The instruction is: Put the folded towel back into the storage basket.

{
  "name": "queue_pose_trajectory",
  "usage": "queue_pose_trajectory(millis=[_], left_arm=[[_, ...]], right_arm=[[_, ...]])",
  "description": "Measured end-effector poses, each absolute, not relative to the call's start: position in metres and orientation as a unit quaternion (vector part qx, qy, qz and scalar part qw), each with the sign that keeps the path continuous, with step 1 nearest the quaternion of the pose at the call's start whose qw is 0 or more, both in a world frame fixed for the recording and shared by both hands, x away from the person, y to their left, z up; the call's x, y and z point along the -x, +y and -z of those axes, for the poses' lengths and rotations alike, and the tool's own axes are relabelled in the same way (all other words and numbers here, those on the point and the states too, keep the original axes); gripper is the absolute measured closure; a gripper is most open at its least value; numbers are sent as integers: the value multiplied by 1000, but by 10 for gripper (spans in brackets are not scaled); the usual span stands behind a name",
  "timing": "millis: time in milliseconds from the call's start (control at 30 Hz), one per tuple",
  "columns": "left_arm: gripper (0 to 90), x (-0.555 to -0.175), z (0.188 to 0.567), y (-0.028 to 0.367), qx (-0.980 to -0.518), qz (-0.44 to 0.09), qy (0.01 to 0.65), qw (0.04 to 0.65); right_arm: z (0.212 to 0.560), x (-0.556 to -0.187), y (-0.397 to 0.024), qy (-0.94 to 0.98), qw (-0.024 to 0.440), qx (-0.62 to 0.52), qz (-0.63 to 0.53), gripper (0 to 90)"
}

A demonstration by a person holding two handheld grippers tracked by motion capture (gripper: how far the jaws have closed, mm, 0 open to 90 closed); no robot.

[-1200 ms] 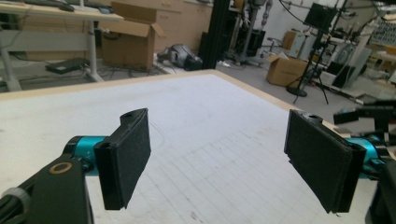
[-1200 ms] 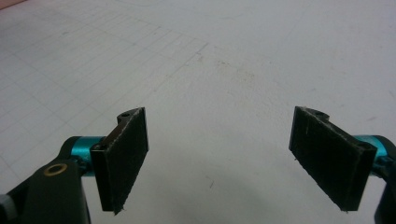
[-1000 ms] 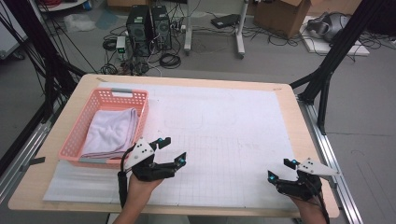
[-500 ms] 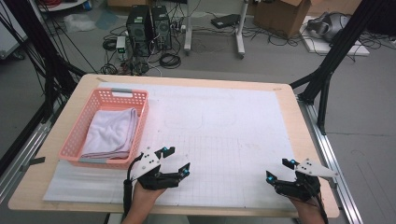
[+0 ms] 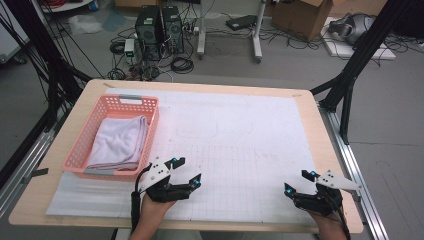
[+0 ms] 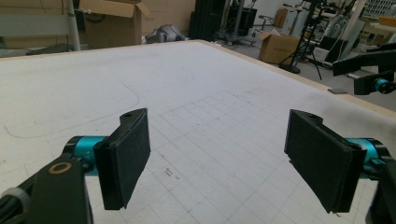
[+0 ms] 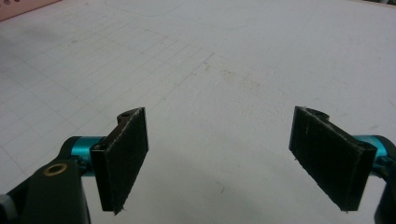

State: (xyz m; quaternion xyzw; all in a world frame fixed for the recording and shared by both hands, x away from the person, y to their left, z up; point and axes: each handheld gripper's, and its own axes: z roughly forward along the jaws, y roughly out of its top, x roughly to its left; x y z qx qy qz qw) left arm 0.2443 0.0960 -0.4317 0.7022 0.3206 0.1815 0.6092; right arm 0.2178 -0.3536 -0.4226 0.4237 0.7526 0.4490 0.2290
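Both grippers hang empty over the near edge of the table, jaws spread wide, probably at rest. The left gripper [image 5: 186, 171] is just right of the one pink basket [image 5: 150, 107], which keeps one folded towel [image 5: 119, 143] tidy at the left. The right gripper [image 5: 299, 182] is well apart, near the right edge of the one white mat [image 5: 250, 130].

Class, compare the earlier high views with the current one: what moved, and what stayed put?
The left gripper drew back from beside the pink basket toward the table's near edge, jaws open and empty. The right gripper, the folded towel and the basket stayed put.
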Motion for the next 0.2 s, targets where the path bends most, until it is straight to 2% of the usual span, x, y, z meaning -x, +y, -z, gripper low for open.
queue_pose_trajectory(millis=[200], left_arm=[[229, -246, 433, 98, -703, -178, 324, 608]], right_arm=[[423, -218, -355, 752, 226, -426, -449, 185]])
